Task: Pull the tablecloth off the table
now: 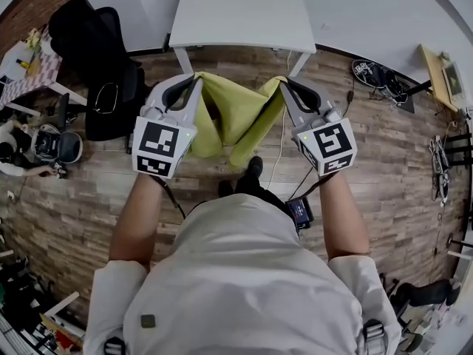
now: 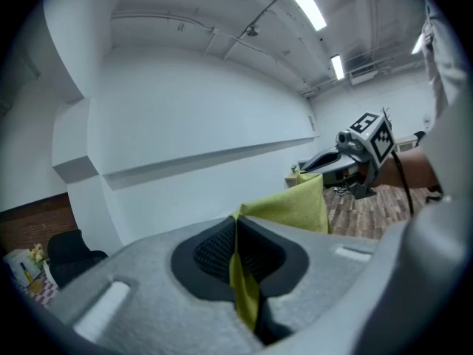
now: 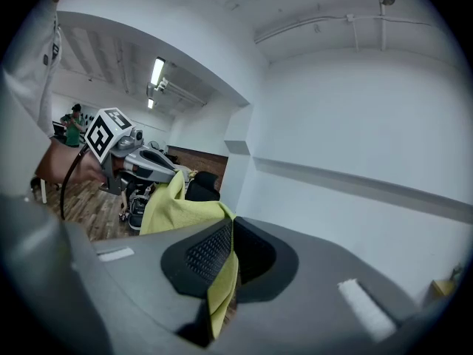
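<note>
As the head view looks down, the table (image 1: 240, 13) stands bare; the tablecloth (image 1: 236, 117) hangs clear of it, slung between the left claw (image 1: 194, 86) and the right claw (image 1: 285, 87). Left gripper view: that claw is clamped on a cloth edge. Right gripper view: its claw likewise pinches cloth. The pull looks finished; only putting the cloth aside seems left.
</note>
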Tool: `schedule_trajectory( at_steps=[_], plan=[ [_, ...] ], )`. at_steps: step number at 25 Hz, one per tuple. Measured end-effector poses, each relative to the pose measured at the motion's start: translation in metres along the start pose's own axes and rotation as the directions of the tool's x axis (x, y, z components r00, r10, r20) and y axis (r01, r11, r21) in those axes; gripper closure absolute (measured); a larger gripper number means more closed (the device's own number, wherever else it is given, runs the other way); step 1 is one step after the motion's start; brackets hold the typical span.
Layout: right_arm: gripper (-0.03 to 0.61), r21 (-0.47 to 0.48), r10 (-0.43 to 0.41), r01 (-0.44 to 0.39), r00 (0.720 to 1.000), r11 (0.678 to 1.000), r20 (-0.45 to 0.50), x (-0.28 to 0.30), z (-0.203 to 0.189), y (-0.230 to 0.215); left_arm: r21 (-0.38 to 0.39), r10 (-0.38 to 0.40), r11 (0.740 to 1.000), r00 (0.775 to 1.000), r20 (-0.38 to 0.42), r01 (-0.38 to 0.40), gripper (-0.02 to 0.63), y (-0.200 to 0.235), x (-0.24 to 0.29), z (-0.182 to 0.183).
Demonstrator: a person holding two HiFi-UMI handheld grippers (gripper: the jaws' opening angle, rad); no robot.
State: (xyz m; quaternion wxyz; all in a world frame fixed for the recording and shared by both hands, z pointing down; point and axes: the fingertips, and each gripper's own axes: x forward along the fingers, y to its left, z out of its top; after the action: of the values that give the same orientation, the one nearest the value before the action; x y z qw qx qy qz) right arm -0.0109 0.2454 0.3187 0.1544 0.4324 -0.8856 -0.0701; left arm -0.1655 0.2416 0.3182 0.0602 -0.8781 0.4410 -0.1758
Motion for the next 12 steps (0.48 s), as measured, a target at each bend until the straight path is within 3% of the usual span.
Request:
schedule_trajectory(
  at_steps=[12],
  plan=[
    [0.561,-0.001,-0.007,0.007,1.000,1.000,-0.029,0.007,-0.014,-0.001,-0.020,-0.029,0.999,1.000,0.005,0.029,0.609,-0.001,0.009,-0.010]
  ],
)
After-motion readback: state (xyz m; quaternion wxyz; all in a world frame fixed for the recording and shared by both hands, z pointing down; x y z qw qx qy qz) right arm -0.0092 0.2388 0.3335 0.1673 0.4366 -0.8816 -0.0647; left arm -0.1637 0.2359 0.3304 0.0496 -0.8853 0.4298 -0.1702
